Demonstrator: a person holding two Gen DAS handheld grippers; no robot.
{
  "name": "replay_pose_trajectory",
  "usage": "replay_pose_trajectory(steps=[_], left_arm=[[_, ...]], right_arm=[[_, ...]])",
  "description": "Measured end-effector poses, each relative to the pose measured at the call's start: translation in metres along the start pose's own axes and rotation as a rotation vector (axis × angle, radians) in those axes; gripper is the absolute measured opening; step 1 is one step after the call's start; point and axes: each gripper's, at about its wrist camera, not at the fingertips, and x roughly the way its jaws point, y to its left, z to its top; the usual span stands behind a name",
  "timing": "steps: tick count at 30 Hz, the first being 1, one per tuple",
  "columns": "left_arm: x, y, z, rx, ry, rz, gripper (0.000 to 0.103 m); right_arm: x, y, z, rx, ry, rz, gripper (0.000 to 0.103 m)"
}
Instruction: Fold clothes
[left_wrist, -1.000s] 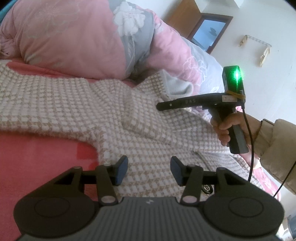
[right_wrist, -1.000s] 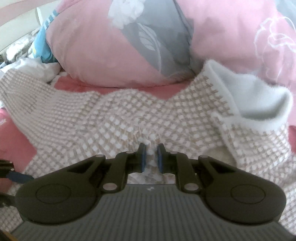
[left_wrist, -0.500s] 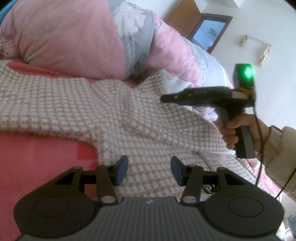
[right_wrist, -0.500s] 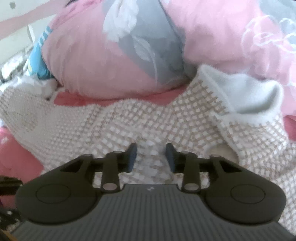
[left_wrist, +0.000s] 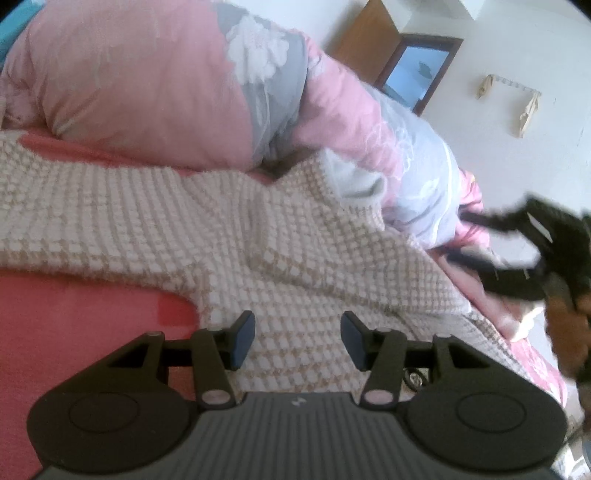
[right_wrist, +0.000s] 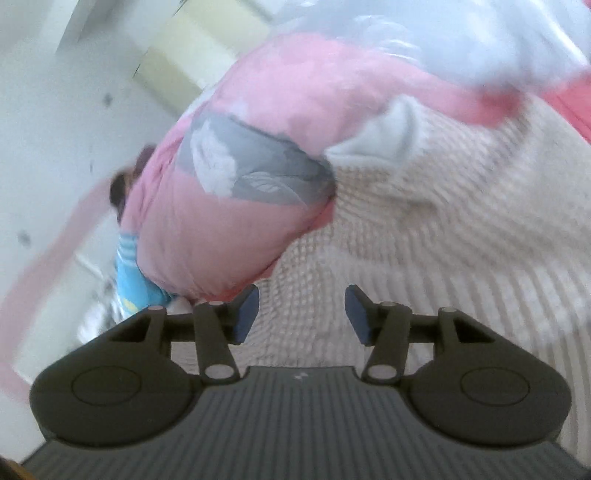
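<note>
A beige-and-white checked knit garment (left_wrist: 229, 229) with a pale fleece lining (left_wrist: 354, 181) lies spread across the pink bed. My left gripper (left_wrist: 297, 339) hovers open just above the garment's near part, nothing between its blue pads. In the right wrist view the picture is blurred and tilted; my right gripper (right_wrist: 301, 314) is opening over the same garment (right_wrist: 443, 229), with no cloth between its pads. Seen from the left wrist, the right gripper (left_wrist: 491, 240) is a dark blur at the right edge, off the garment, held by a hand (left_wrist: 565, 332).
A bulky pink and grey floral duvet (left_wrist: 155, 85) is heaped behind the garment. The pink bed sheet (left_wrist: 74, 317) shows bare at the near left. A white wall with a brown door frame (left_wrist: 417, 66) stands behind. Something blue (right_wrist: 129, 273) lies beside the duvet.
The right gripper let go of the pinched cloth, opened, and swung away to the right while rolling over. The garment's raised fold dropped flat. The left gripper stayed put.
</note>
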Motion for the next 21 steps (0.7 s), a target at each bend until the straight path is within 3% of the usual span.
replay_pose_trajectory(steps=[6,11,13,17,21], left_arm=[[0.0,-0.01,0.014,0.001,0.007,0.019,0.051],[0.029,-0.018,0.035,-0.045,0.033,0.034,0.052],[0.048,-0.02,0.041,-0.042,0.047,0.057,0.053],[0.085,-0.018,0.047,0.016,0.045,0.198,0.053],[0.099,-0.011,0.048,-0.003,0.024,0.24,0.05]], right_arm=[[-0.03,-0.038,-0.037,0.106,-0.075,0.008,0.051],[-0.038,-0.075,-0.049,0.2,-0.153,0.072,0.051],[-0.045,-0.088,-0.054,0.222,-0.21,0.106,0.051],[-0.06,-0.112,-0.055,0.269,-0.293,0.158,0.051],[-0.073,-0.125,-0.053,0.3,-0.332,0.188,0.051]])
